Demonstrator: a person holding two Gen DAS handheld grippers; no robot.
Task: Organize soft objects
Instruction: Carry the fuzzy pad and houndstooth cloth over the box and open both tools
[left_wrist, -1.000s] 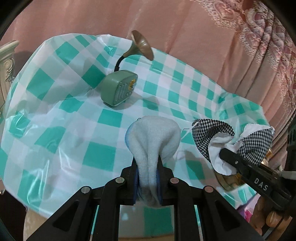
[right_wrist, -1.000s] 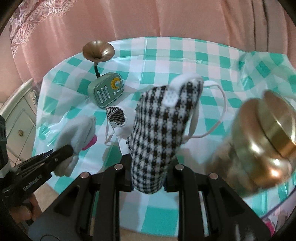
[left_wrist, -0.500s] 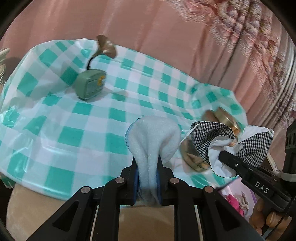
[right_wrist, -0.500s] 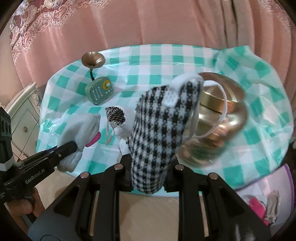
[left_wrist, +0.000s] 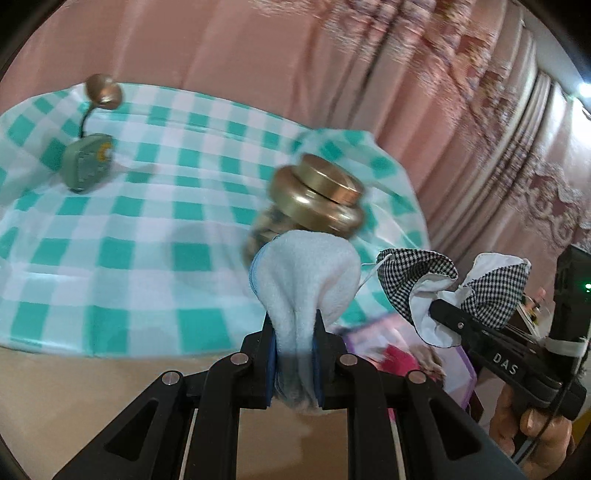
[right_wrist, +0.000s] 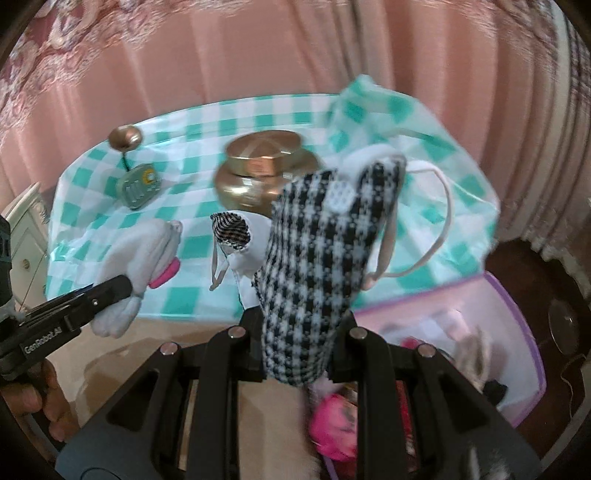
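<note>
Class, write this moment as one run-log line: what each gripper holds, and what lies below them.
left gripper: shut on white fleece item | right gripper: shut on houndstooth mask | below: pink box, beside checked table

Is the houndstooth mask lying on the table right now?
No, the houndstooth mask is lifted clear, pinched in the right claw.

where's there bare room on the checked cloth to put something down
Free: the broad stretch of checked tablecloth between the green radio and the brass jar, running to the near edge. Crowded: the pink box beyond the table edge, already holding soft things.
</note>
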